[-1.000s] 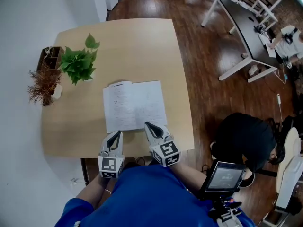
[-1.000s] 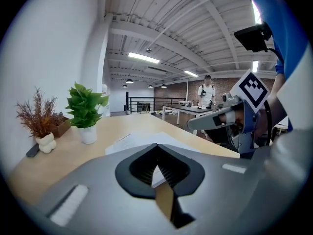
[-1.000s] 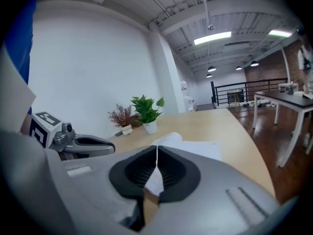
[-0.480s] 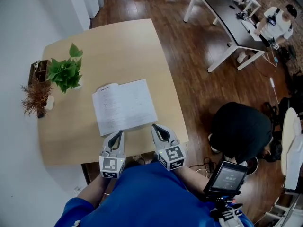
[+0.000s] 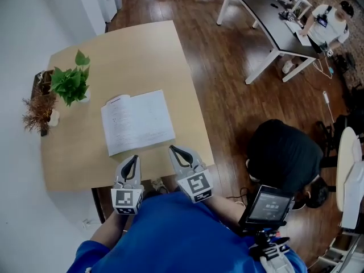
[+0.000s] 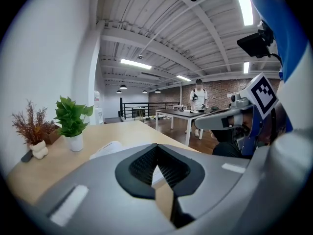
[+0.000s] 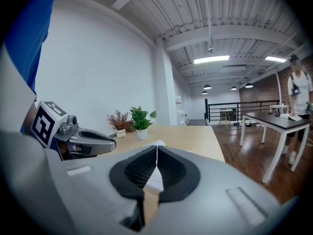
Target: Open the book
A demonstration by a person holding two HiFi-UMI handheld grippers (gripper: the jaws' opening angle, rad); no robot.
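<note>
The book (image 5: 137,121) lies open and flat on the light wooden table (image 5: 142,56), white pages up; in the left gripper view only a strip of the book (image 6: 105,147) shows above the jaws. My left gripper (image 5: 130,162) hovers near the table's near edge, just short of the book, jaws shut and holding nothing. To its right my right gripper (image 5: 177,152) sits by the book's near right corner, also shut and empty. In the right gripper view, the book (image 7: 155,179) shows through the slit between the jaws.
A green potted plant (image 5: 69,83) and a dried brown plant (image 5: 37,114) stand at the table's left side. Dark wooden floor lies to the right, with a dark desk (image 5: 272,21), a person in white (image 5: 327,24) and a black seat (image 5: 284,155).
Both grippers have drawn back from the book toward the table's near edge. The head view has shifted, so the table and book sit further left and higher.
</note>
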